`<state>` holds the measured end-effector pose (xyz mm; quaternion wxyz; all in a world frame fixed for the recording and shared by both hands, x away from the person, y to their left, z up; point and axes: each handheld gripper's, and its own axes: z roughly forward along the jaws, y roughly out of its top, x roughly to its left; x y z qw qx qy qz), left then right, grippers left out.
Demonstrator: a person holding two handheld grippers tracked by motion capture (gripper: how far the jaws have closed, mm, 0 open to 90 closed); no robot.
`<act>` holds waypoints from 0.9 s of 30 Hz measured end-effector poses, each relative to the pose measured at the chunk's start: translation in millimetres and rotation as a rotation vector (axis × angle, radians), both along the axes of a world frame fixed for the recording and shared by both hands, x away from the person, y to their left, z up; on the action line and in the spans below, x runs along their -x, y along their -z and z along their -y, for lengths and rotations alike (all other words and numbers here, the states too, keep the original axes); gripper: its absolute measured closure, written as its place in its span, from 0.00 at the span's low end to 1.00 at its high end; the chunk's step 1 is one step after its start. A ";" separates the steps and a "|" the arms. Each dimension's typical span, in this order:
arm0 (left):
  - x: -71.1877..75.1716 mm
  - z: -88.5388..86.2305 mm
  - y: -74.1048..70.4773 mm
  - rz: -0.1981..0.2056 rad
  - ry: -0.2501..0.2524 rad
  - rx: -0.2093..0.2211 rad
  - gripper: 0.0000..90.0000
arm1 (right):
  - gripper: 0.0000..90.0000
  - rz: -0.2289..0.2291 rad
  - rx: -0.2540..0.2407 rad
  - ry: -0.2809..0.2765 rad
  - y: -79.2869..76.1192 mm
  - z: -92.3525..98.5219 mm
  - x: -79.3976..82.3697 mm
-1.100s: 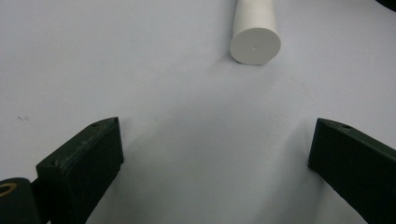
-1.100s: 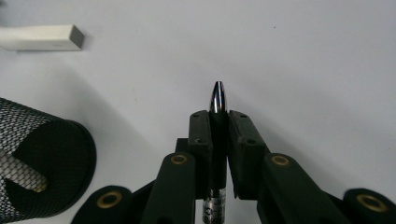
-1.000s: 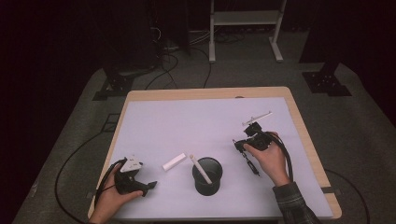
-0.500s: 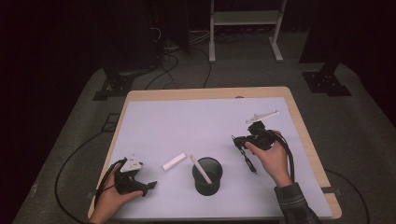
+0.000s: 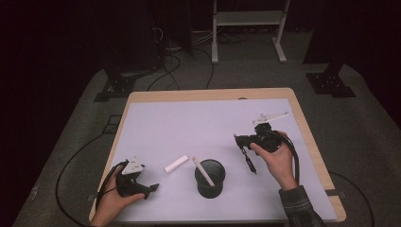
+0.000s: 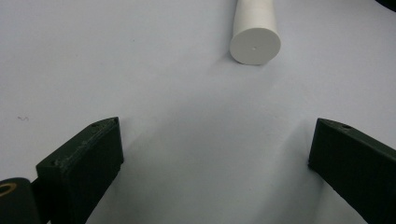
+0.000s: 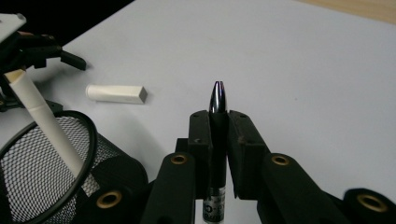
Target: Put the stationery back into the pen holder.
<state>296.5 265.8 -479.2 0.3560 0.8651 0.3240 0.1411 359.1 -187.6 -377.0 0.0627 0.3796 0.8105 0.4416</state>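
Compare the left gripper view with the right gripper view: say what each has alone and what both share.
Left gripper view alone: the left gripper with jaws wide apart and nothing between them, facing the round end of the white stick.

Right gripper view alone: the right gripper shut on a black pen, a black mesh cup holding a slanted white rod, and the other gripper beyond.

Shared: the white stick and the pale table surface.

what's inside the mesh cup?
One white stick leans in the black mesh cup, its top end poking over the rim. Its lower end and the cup's floor are too dark to make out.
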 end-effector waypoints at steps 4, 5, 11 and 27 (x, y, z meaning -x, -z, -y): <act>-0.1 -0.2 -0.2 0.001 0.001 -0.002 0.02 | 0.88 0.031 -0.023 -0.016 -5.9 -0.1 4.2; -0.1 -0.2 -0.2 0.000 0.001 -0.002 0.02 | 0.88 0.041 -0.030 -0.020 -7.7 -0.3 5.5; 0.0 -0.1 -0.2 -0.002 0.001 -0.001 0.02 | 0.88 0.079 -0.056 -0.039 -15.4 -1.7 10.9; 0.1 -0.1 -0.2 -0.003 0.001 -0.002 0.02 | 0.88 0.171 -0.134 -0.098 -35.6 -9.1 27.9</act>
